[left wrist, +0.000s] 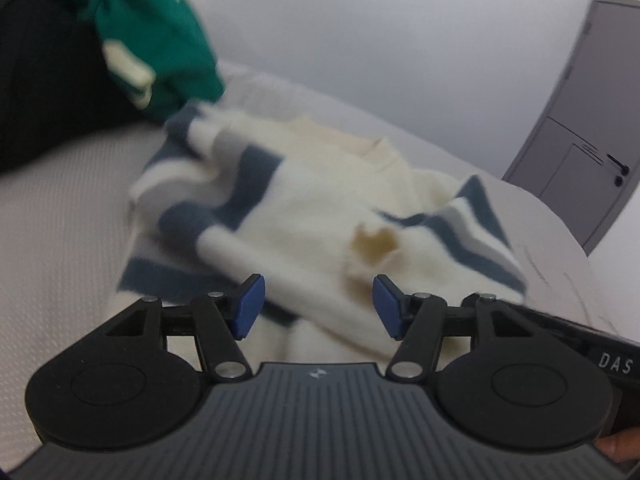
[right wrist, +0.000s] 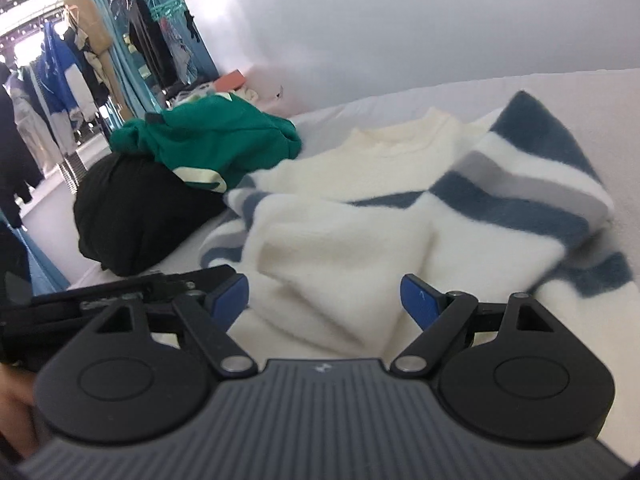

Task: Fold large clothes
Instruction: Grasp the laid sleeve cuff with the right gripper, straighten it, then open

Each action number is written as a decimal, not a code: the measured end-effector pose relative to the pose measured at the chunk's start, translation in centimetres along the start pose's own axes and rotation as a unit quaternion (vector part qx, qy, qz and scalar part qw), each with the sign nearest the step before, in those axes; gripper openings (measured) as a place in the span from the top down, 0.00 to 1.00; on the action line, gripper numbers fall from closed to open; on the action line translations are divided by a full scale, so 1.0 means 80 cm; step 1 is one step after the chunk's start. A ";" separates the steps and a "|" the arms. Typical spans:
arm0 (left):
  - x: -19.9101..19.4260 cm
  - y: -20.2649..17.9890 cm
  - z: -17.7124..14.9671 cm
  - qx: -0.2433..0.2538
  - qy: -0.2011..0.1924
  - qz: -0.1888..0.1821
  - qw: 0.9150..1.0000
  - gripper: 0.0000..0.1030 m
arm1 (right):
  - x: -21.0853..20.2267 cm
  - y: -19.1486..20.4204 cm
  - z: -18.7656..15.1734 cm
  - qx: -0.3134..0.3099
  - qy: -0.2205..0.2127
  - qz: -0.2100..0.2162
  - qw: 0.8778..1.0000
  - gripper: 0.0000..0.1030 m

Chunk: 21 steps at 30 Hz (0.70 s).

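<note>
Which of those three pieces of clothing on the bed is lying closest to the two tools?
The white sweater with blue and grey stripes, spread right in front of both tools. The green top and the black bundle sit farther back.

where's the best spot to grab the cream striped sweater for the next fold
Probably the near folded edge of the cream striped sweater, approached from the front and low. It lies partly folded on the bed, collar at the far side, and that near edge sits just ahead of the open right gripper.
</note>
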<state>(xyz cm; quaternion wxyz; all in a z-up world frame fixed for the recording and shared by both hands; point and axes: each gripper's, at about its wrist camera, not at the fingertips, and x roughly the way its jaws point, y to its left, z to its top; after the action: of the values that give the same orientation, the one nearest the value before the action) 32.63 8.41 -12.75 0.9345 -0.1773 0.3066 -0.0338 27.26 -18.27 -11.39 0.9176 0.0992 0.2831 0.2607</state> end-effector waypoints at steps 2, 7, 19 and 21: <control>0.017 0.012 -0.002 -0.011 0.016 0.007 1.000 0.37 | 0.010 0.006 0.000 -0.022 -0.009 -0.023 0.999 0.18; 0.045 0.031 -0.011 -0.030 0.047 0.005 0.998 0.37 | 0.044 0.016 -0.007 -0.047 0.007 -0.061 0.997 0.18; 0.038 0.039 -0.012 -0.036 0.047 -0.011 0.998 0.37 | 0.069 0.026 -0.018 -0.082 -0.016 -0.126 0.989 0.38; 0.037 0.041 -0.011 -0.041 0.048 -0.013 0.998 0.37 | 0.064 0.024 -0.016 -0.079 -0.023 -0.133 0.988 0.49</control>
<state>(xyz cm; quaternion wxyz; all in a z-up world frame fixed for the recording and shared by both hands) 34.32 10.66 -16.23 0.9103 -0.2176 0.3497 -0.0415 29.34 -13.85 -14.21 0.9552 -0.0057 0.2515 0.1557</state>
